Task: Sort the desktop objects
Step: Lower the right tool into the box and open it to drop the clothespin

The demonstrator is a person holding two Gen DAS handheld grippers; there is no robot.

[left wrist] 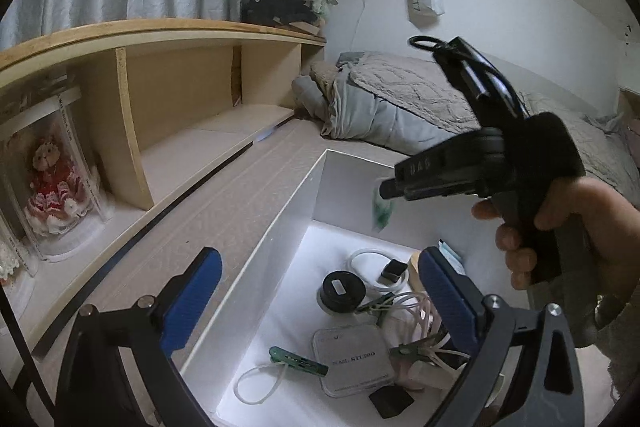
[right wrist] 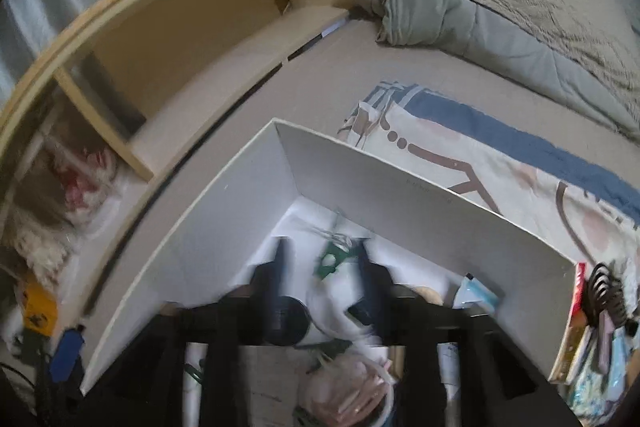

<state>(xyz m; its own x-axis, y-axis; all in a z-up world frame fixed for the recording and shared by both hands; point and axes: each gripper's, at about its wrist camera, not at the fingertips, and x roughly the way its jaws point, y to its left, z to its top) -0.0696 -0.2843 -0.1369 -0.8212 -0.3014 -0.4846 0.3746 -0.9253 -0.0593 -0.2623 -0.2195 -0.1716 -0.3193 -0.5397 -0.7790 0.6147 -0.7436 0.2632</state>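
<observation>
Green clip point(right wrist: 331, 259) drops between the parted right gripper point(right wrist: 322, 259) jaws, over the white box point(right wrist: 420, 203) at its 12 o'clock end; light, stiff, springy, best pinched across its flat body; left gripper point(left wrist: 320, 291) wide open, empty.

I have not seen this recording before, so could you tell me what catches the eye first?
A white box fills the middle, with a black round tin, white cables and clips inside. The right claw hangs open over it with a green clip blurred between its fingers. A doll in red stands on the shelf, far left.
</observation>
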